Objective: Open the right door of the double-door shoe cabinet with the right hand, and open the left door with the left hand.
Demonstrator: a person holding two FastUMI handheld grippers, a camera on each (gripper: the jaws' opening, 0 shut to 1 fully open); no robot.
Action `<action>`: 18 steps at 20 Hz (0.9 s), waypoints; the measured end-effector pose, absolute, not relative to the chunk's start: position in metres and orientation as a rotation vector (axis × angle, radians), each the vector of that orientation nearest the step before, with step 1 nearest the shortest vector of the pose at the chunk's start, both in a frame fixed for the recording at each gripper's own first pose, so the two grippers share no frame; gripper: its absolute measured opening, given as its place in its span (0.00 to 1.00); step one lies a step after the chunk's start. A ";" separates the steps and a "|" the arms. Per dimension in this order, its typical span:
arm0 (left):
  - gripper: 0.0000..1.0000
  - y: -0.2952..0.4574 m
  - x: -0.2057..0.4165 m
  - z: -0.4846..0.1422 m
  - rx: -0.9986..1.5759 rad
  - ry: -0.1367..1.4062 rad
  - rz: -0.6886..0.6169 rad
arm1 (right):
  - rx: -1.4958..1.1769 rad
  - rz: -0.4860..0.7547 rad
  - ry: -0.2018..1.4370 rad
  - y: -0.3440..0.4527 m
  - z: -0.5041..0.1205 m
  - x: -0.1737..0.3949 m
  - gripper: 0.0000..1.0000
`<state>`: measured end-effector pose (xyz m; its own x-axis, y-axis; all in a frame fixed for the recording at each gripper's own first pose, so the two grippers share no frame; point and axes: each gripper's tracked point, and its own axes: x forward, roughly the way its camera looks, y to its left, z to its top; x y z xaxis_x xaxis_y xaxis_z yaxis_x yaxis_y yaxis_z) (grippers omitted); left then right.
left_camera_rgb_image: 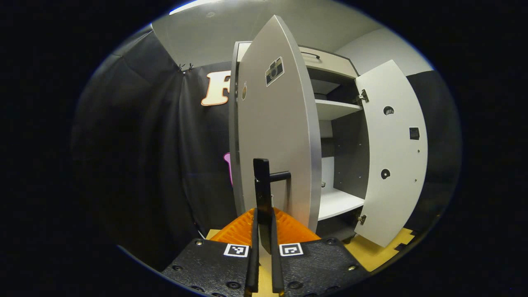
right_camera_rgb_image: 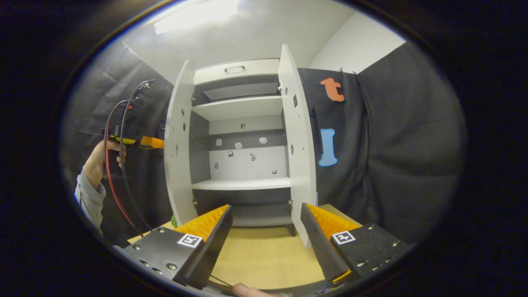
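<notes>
Left-door step in hand. Left gripper [left_camera_rgb_image: 264, 247] clenched on the black door handle [left_camera_rgb_image: 264, 185], left door [left_camera_rgb_image: 276, 136] swung well out at 12 o'clock. Right gripper [right_camera_rgb_image: 266, 243] released; right door [right_camera_rgb_image: 299, 148] already open, 1 o'clock. Next: let go, back away.

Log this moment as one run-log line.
left tongs: shut on left door handle | right tongs: open, clear of cabinet | left door: swung open | right door: open

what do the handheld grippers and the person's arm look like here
Each gripper has black bolted plates carrying square black-and-white tags: left gripper, right gripper. In the right gripper view, the far gripper trails red and black cables, and the hand meets a light grey-blue sleeve.
</notes>
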<state>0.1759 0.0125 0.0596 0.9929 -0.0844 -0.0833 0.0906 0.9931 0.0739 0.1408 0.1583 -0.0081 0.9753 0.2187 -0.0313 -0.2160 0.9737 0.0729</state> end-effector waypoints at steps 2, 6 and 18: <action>0.11 0.023 0.176 0.061 0.087 0.073 -0.062 | 0.071 0.221 0.041 0.160 -0.009 0.140 0.98; 0.02 0.047 0.178 0.063 0.088 0.061 0.005 | 0.077 0.224 0.038 0.162 -0.009 0.141 0.98; 0.01 0.038 0.180 0.063 0.037 0.038 -0.103 | 0.061 0.232 0.062 0.166 -0.014 0.141 0.98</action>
<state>0.1796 0.0381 0.0628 0.9940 -0.1022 -0.0401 0.1036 0.9940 0.0351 0.1407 0.1661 -0.0139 0.9713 0.2315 -0.0543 -0.2278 0.9714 0.0678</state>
